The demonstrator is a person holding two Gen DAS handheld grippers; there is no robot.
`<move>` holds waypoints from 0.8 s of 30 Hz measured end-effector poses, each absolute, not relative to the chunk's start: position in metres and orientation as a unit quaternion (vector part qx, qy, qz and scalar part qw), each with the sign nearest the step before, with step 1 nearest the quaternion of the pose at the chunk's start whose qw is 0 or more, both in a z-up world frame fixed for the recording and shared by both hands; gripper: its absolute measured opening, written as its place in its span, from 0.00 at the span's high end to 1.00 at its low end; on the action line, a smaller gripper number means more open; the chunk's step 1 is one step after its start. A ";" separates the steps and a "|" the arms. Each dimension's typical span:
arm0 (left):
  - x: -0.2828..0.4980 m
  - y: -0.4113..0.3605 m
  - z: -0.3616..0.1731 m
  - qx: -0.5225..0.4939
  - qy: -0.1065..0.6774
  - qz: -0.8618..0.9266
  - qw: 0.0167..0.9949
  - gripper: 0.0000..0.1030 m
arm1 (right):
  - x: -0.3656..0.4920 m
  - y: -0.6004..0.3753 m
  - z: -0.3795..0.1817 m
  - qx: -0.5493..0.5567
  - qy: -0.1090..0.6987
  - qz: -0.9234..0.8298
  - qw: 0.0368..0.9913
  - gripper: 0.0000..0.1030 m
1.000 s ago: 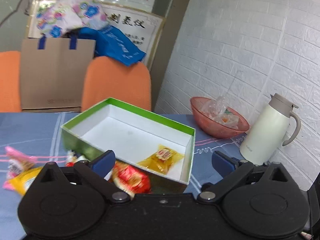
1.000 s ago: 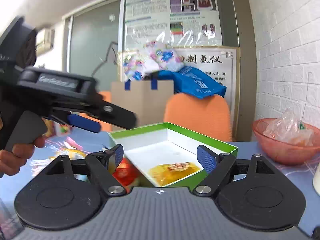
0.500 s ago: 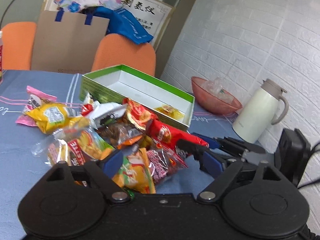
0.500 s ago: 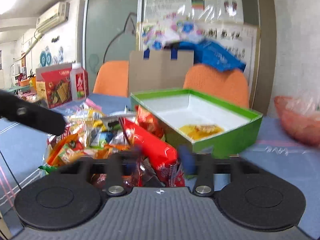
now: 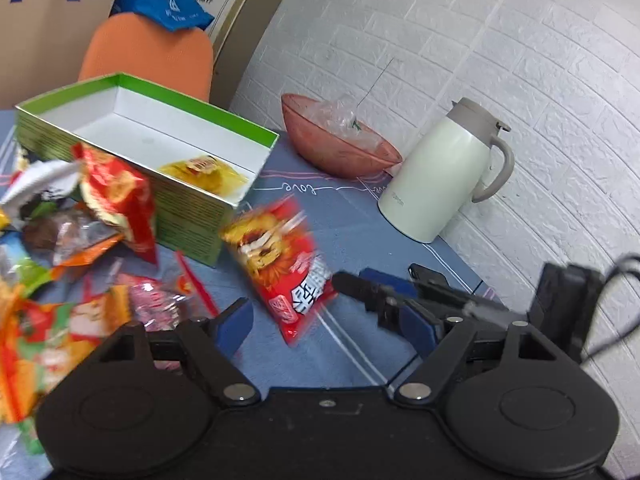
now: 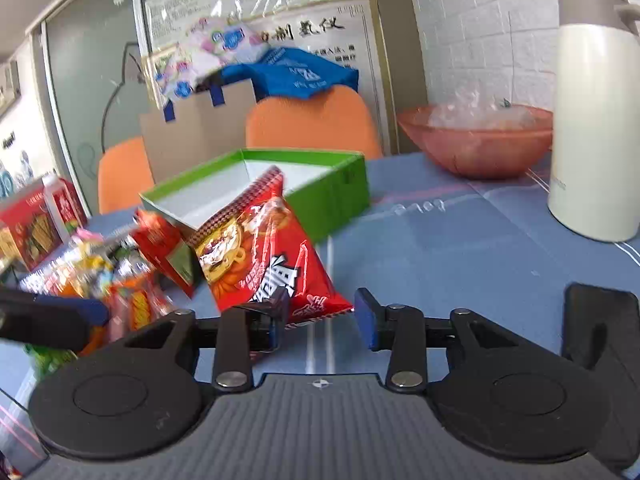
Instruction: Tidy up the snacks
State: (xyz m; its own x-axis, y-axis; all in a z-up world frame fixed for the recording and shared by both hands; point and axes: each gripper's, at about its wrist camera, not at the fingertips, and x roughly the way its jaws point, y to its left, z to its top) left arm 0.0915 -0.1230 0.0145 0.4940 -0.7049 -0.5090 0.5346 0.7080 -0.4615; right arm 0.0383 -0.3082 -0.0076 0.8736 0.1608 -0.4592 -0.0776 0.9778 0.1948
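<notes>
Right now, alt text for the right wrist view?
The right gripper, jaws opening, has a red noodle-snack packet between its fingers over the blue table. Behind are an open green box, a pile of snacks, a pink bowl and a cream jug.

The right gripper (image 6: pixel 322 314) was opening, a red snack packet (image 6: pixel 264 252) between its fingers (image 6: pixel 366 316), the green box (image 6: pixel 332 188) beyond.
</notes>
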 end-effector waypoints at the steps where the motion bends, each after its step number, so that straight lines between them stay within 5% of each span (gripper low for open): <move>1: 0.099 -0.129 0.012 -0.128 0.354 -0.355 0.856 0.00 | 0.036 -0.309 -0.009 0.085 0.241 0.066 0.965 0.27; 4: 0.123 -0.143 0.003 -0.147 0.381 -0.329 0.851 0.00 | 0.030 -0.310 -0.008 0.066 0.228 0.076 0.968 0.00; 22: 0.156 -0.158 -0.006 -0.110 0.365 -0.240 0.893 0.00 | 0.052 -0.283 -0.029 0.009 0.285 0.121 0.951 0.00; 24: 0.158 -0.168 -0.009 -0.071 0.364 -0.235 0.899 0.00 | 0.052 -0.282 -0.029 -0.008 0.283 0.107 0.953 0.35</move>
State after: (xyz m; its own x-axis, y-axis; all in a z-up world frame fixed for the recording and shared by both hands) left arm 0.1575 -0.1677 -0.0085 0.6247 -0.4741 -0.6204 0.3707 0.8794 -0.2987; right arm 0.0522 -0.2824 -0.0290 0.8170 0.1987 -0.5413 -0.2081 0.9771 0.0446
